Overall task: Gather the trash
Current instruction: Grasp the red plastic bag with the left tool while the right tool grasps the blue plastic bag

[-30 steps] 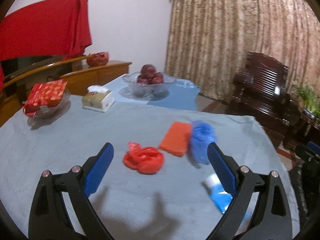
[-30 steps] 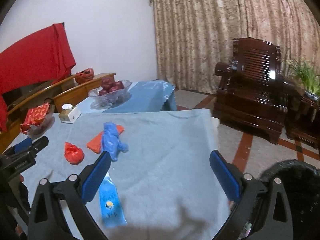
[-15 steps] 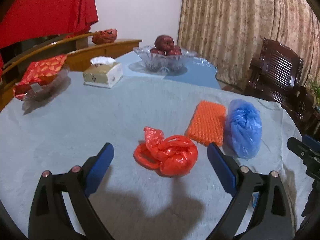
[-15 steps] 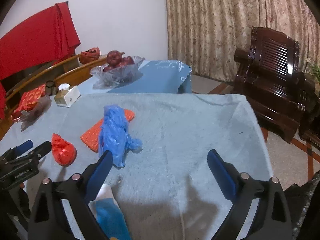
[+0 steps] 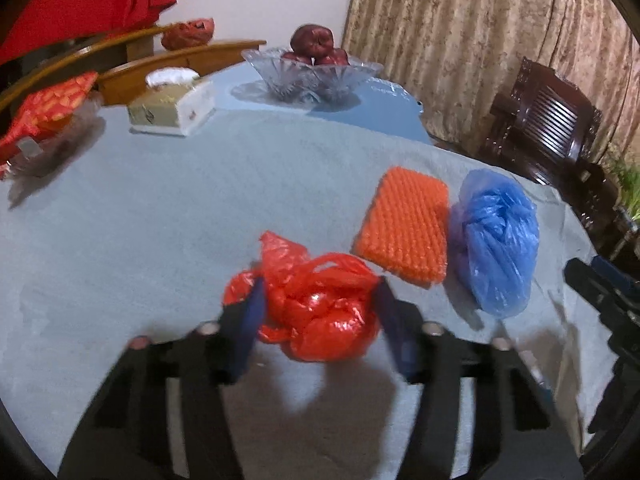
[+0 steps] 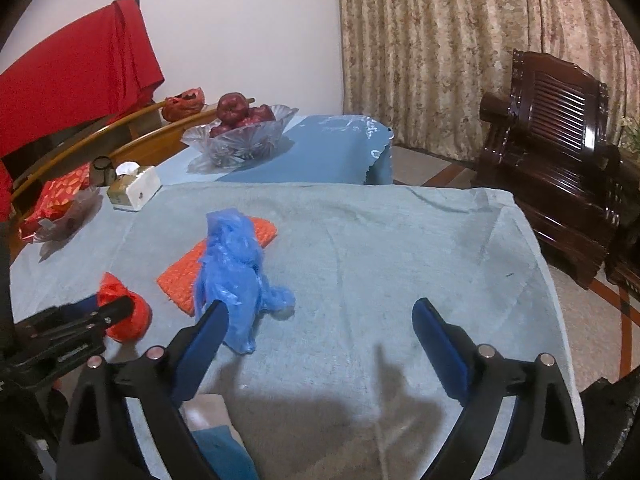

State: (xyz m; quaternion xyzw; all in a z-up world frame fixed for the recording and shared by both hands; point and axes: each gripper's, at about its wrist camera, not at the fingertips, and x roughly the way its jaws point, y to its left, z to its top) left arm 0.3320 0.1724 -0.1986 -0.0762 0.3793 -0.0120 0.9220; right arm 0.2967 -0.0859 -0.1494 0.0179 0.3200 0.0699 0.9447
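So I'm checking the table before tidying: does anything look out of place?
Yes: crumpled red plastic bag, crumpled blue plastic bag and orange foam pad lie loose on the tablecloth. The left claw has just been closing around the red one.

left tool: black frame, two blue pads, blurry, round silver screws on top | right tool: black frame with triangle holes, two blue pads, round silver screws with pinkish tops | left tool seen from the right camera: black body with small white letters too small to read
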